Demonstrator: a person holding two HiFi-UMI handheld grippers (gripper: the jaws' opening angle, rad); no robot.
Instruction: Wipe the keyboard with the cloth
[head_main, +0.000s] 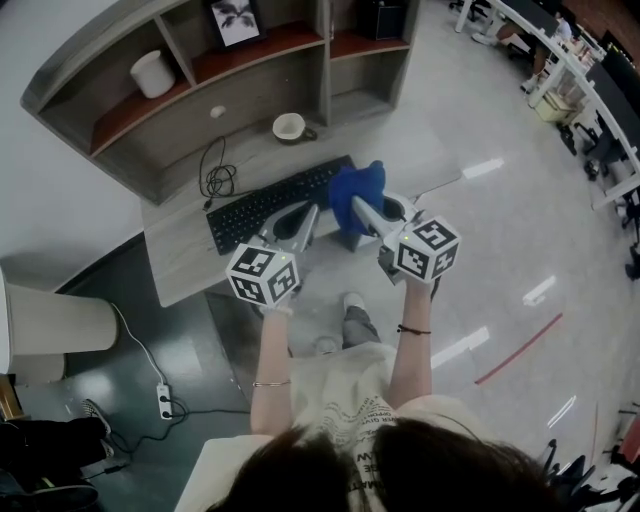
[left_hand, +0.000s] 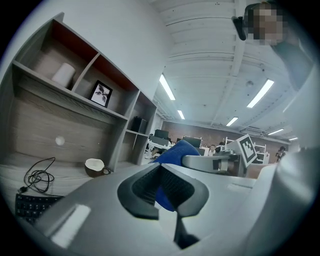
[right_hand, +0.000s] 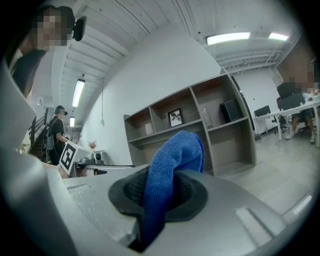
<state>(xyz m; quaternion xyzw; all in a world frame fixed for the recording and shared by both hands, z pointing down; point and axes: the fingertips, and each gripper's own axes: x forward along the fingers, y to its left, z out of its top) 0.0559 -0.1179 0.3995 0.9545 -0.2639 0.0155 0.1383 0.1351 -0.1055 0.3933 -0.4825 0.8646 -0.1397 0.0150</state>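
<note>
Dead centre of the head view, my right gripper (head_main: 360, 210) has the blue cloth (head_main: 360, 187) pinched between its jaws. The cloth sticks up in a bunch right over the right end of the black keyboard (head_main: 275, 207). My left gripper (head_main: 305, 222) sits just beside it, to the left, above the keyboard's front edge. Its jaws are pressed together with nothing clamped, and I only see blue through the hollow between its pads.

Room-wise, the keyboard runs diagonally near the front edge of the desk (head_main: 190, 260), and the cloth hangs close to the desk's right end. Beyond that, on the right of the frame, it's all open shiny floor (head_main: 480, 230). Behind the keyboard there's a coiled cable (head_main: 215, 180), then the shelf unit (head_main: 250, 90) closing off the back.

For containers, a cup (head_main: 290, 127) stands on the desk behind the keyboard, pale inside, but I can't tell what's in it. A white tub (head_main: 152, 73) is in the upper-left shelf compartment, and a framed picture (head_main: 237, 20) is in the next one.
</note>
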